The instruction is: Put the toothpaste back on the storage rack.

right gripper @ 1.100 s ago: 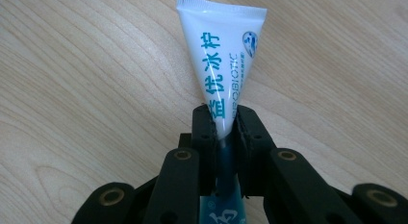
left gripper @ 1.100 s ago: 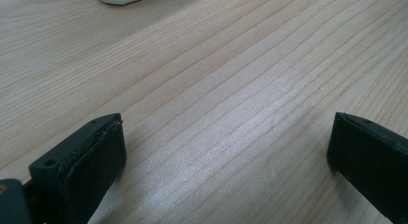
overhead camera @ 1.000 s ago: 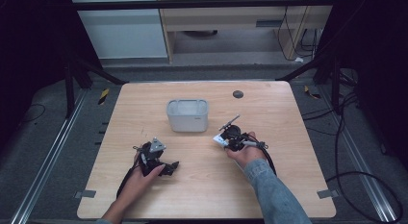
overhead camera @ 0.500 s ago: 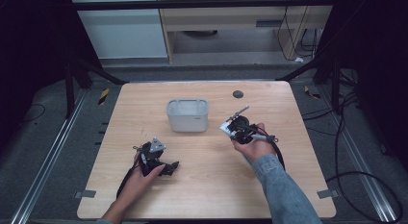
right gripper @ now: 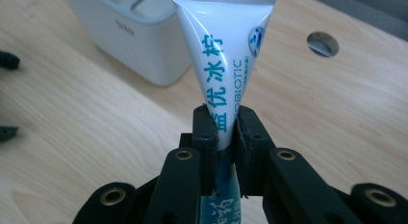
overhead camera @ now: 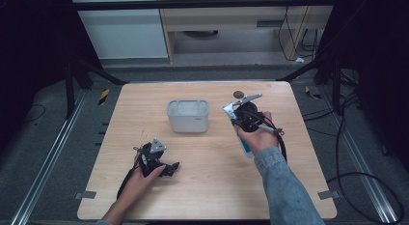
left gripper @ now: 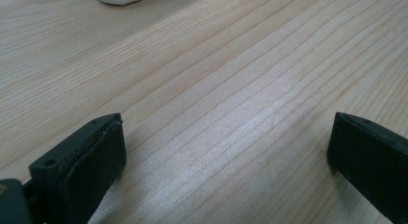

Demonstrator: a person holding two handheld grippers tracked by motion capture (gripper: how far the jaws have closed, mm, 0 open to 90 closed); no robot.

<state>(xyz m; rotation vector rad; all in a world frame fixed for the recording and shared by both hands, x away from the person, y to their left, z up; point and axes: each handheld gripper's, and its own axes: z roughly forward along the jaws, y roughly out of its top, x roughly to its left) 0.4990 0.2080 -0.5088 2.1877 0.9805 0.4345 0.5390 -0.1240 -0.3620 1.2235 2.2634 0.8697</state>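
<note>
Right gripper (right gripper: 224, 132): clamped on toothpaste tube (right gripper: 222, 65), long axis upright, right of grey box (overhead camera: 188, 116).
Left gripper (left gripper: 226, 152): jaws apart, empty.

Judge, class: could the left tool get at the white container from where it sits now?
Probably yes. The left tool rests open on the table, holding nothing, and bare wood lies between it and the white container. The right tool, gripping the toothpaste tube, stays off to the other side.
</note>
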